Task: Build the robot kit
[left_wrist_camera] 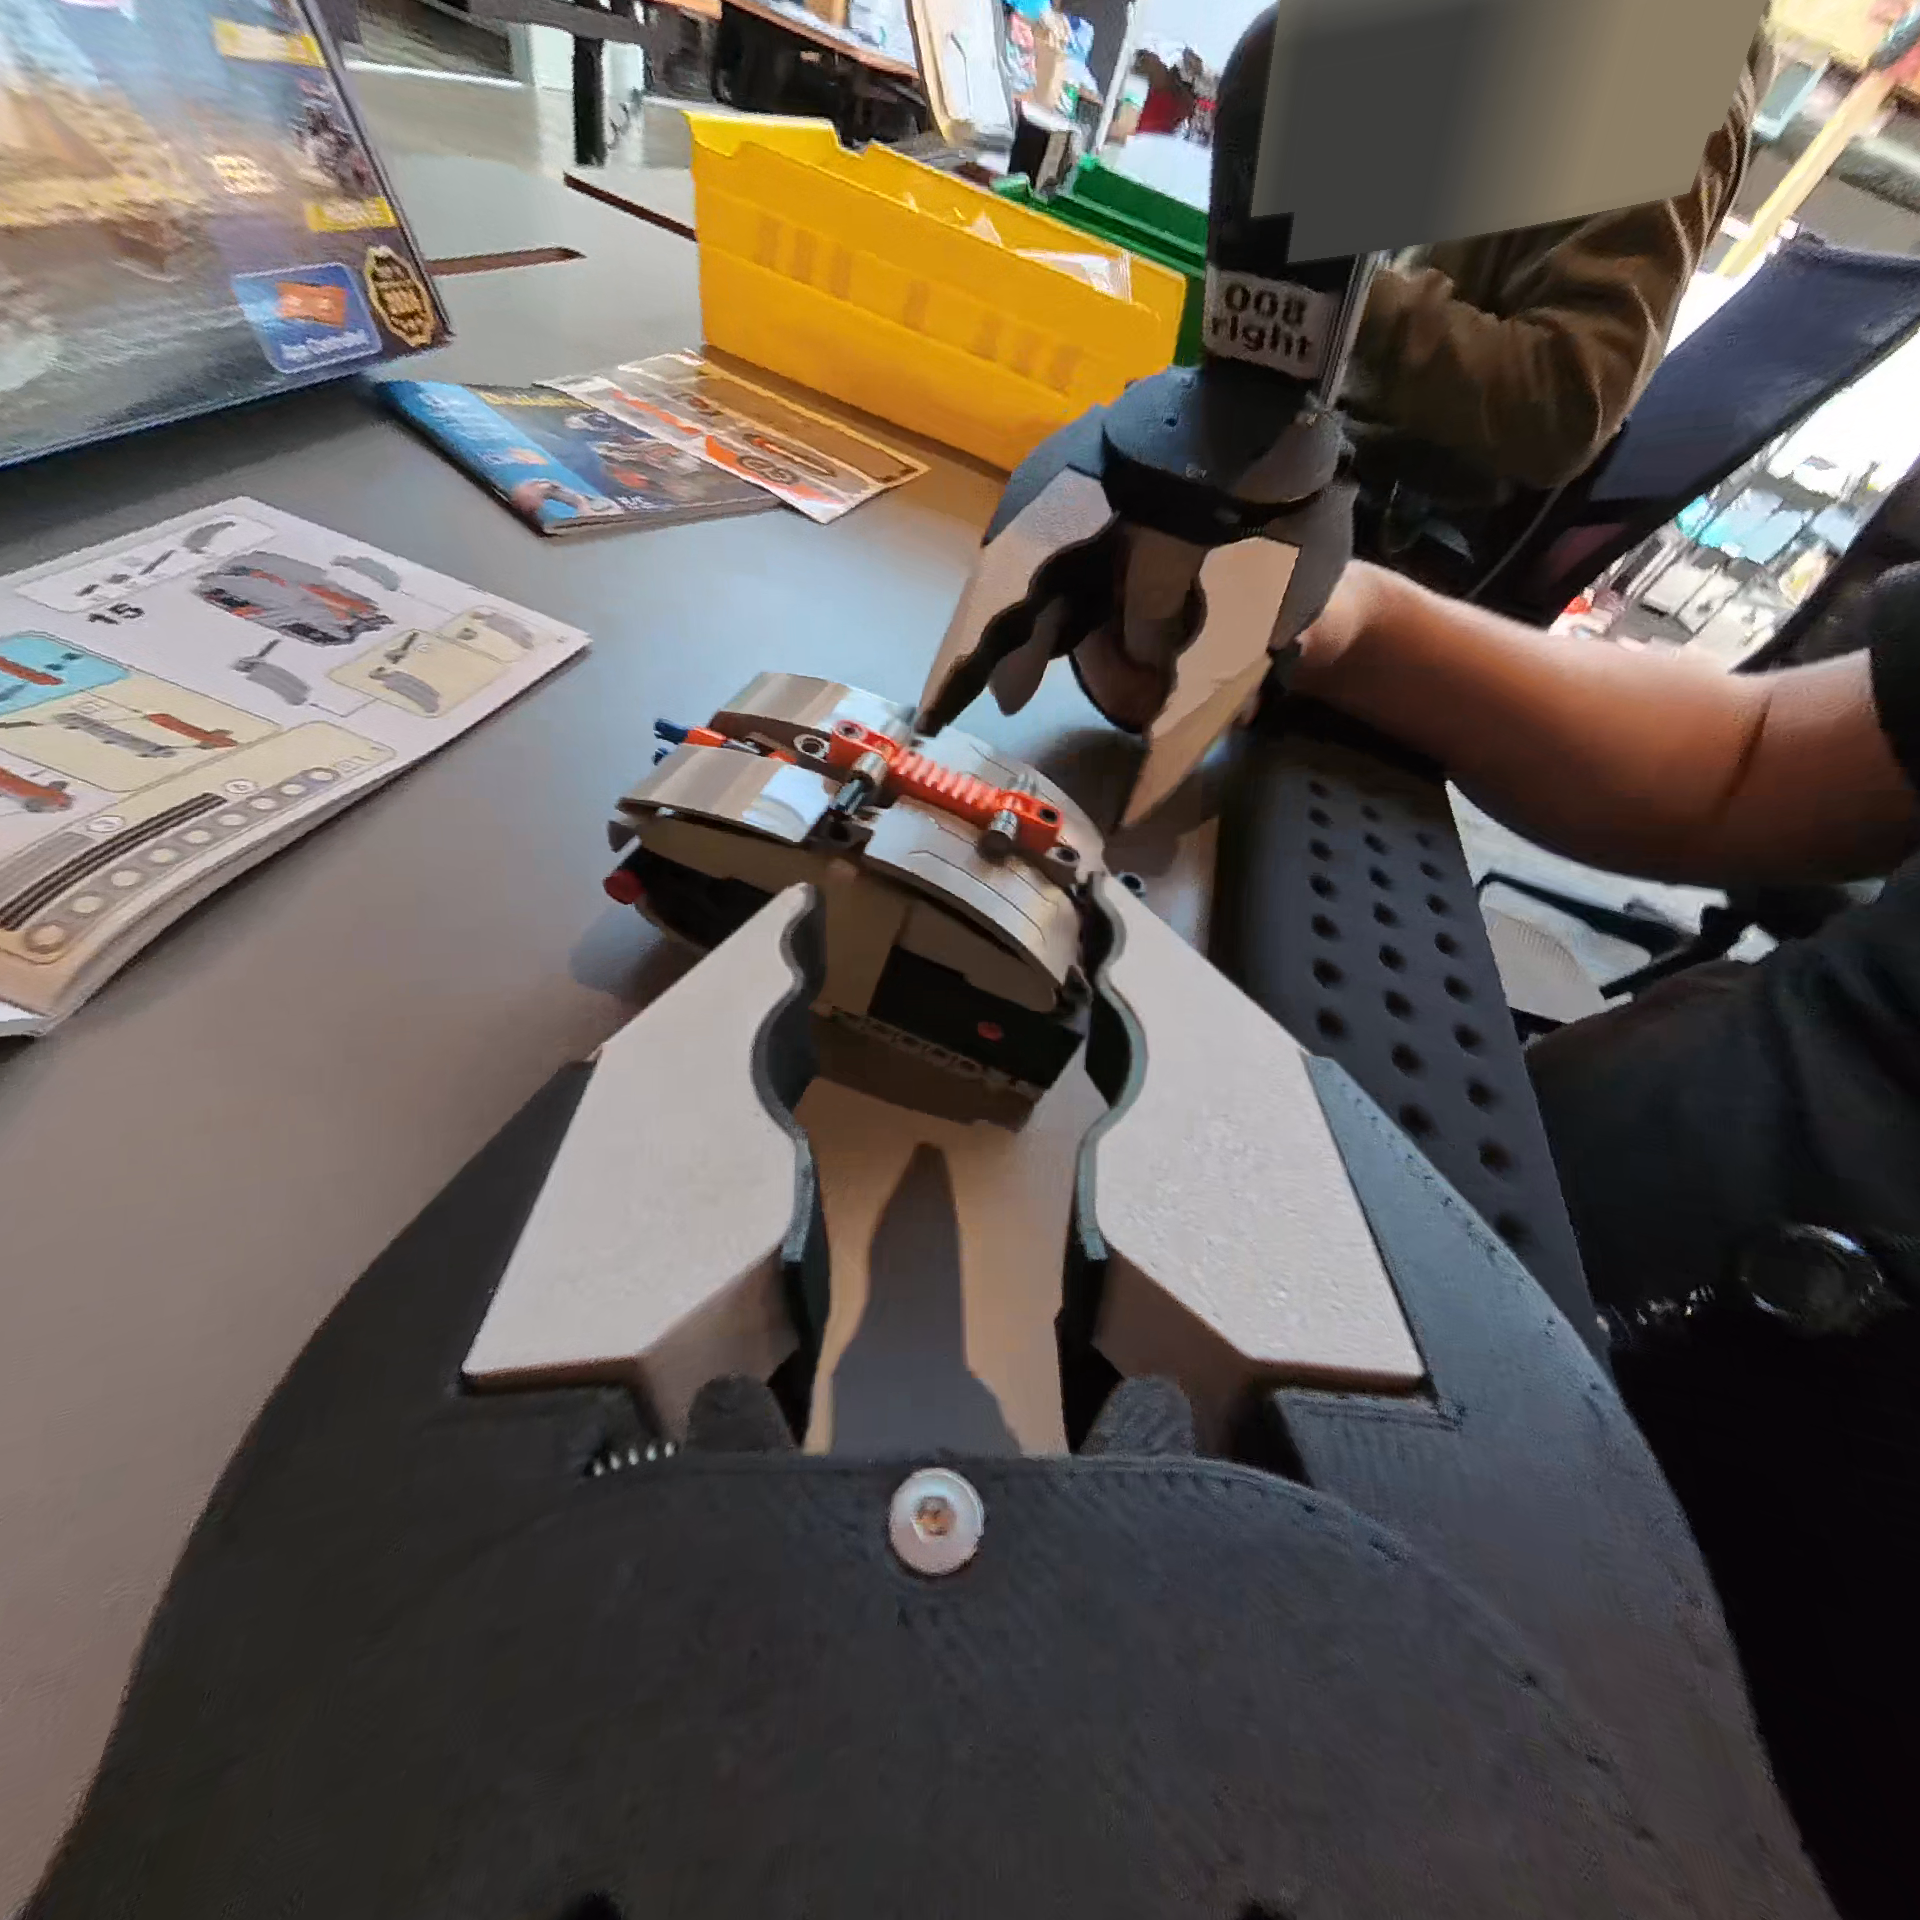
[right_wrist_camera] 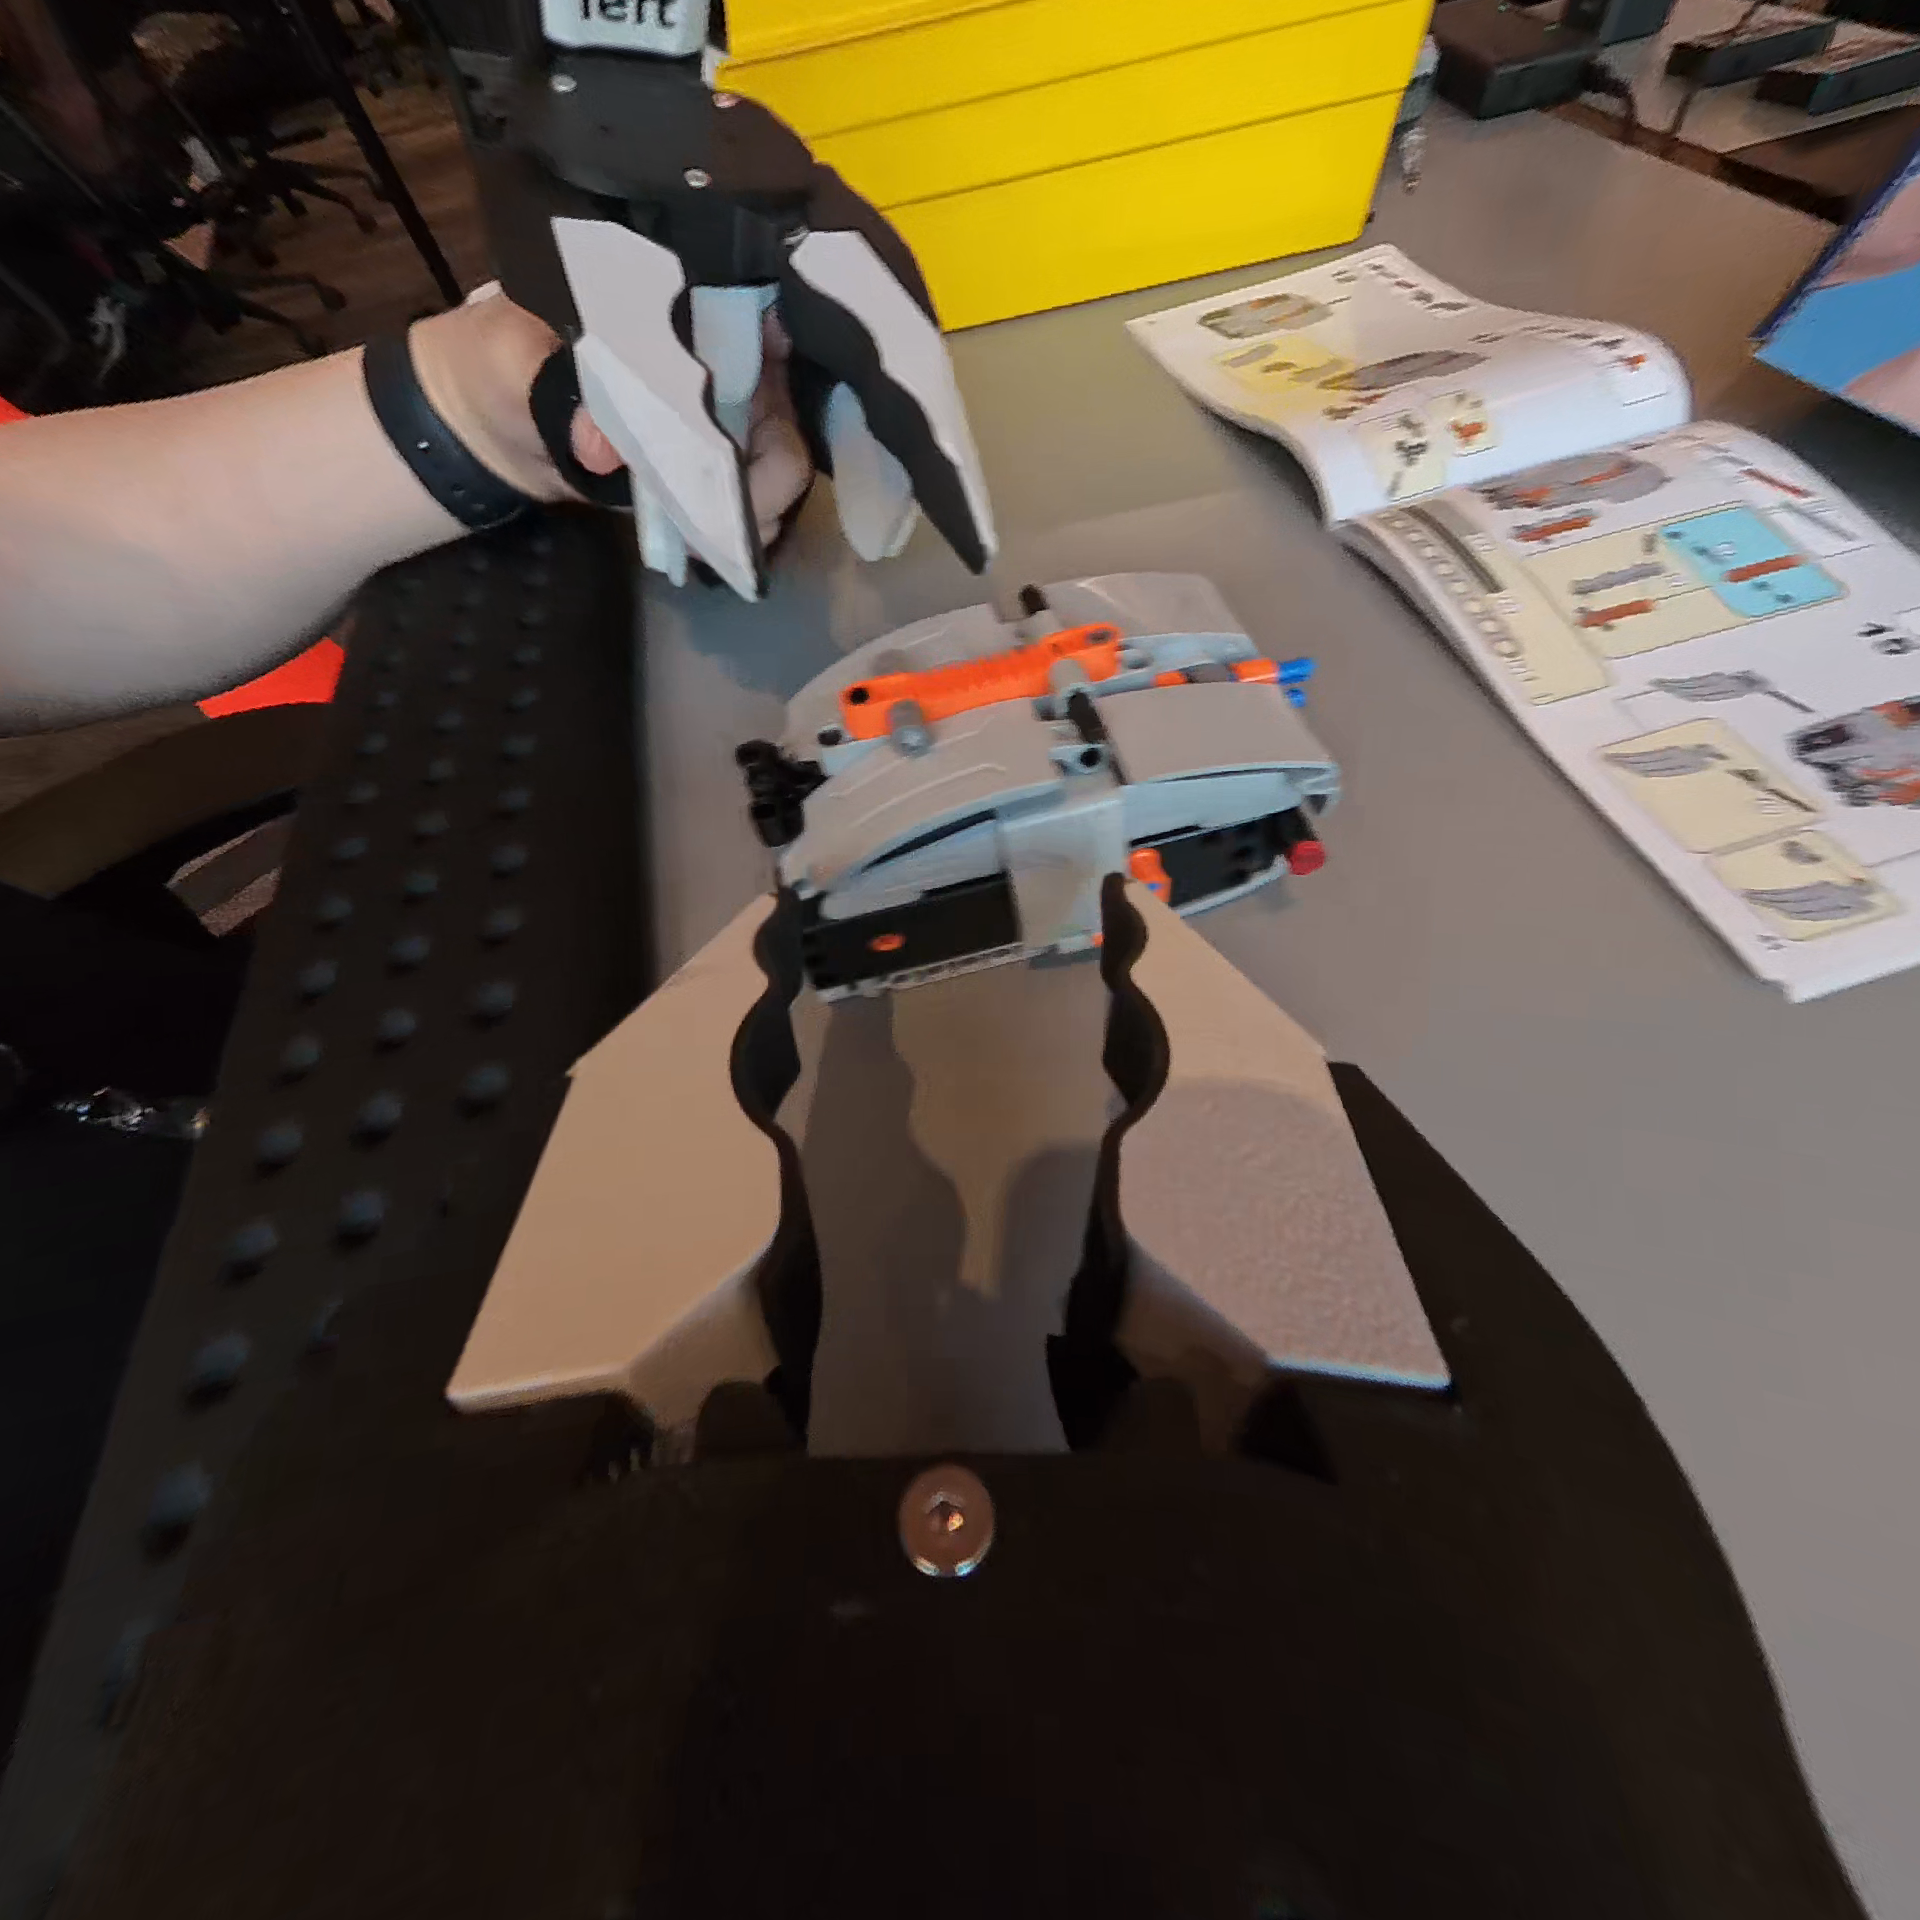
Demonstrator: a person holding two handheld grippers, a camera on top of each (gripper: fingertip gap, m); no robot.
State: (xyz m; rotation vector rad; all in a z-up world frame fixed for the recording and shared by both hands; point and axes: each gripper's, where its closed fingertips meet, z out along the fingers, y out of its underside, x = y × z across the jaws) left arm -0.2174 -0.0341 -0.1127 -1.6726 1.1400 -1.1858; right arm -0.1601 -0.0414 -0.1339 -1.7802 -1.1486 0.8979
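both wavy-fingered tools (left_wrist_camera: 951,935) (right_wrist_camera: 940,925) spread open around glossy grey brick car (left_wrist_camera: 883,862) (right_wrist_camera: 1039,779), matte grey table (left_wrist_camera: 312,1195)

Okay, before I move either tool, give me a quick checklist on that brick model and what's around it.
1. Left tool open: ok, jaws apart at the model's end.
2. Right tool open: ok, jaws apart at the opposite end.
3. Brick model resting on the table: ok.
4. Model gripped by a tool: not ok, neither is closed on it.
5. Orange toothed bar fully pressed in on top: cannot tell.
6. Instruction booklet open and apart from the model: ok.
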